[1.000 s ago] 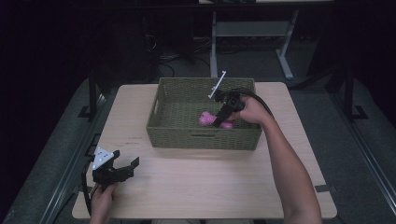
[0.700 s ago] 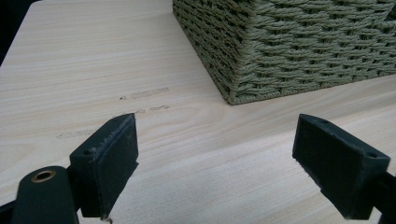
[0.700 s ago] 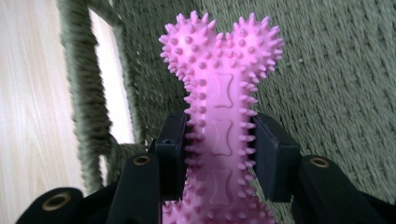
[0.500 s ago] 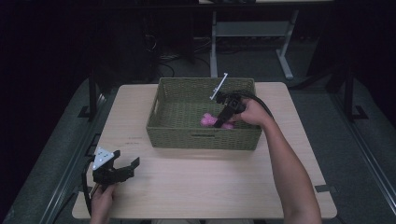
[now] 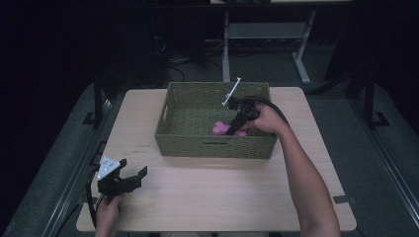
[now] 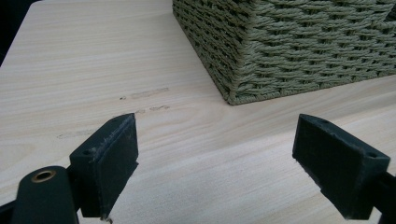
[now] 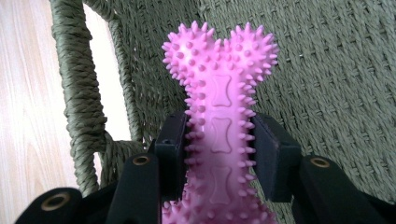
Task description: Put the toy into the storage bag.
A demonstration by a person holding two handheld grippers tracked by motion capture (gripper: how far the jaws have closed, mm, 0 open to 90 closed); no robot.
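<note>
Right gripper (image 7: pixel 219 140) squeezing pink bone toy (image 7: pixel 219 93) tight, down inside green basket (image 5: pixel 207 148). Toy still needing letting go or lifting out. Left gripper (image 6: pixel 217 163) waiting, jaws wide apart, holding nothing.

The spiky rubber bone-shaped toy (image 7: pixel 219 126) is bright pink all over, studded with small nubs and stamped with little bone outlines down its shaft. The rectangular woven rope basket (image 5: pixel 215 118) around it is olive green in a tight braided weave. Beneath the basket, the wooden table (image 5: pixel 217 197) is pale beige with faint straight grain. The jaws are matte black.
</note>
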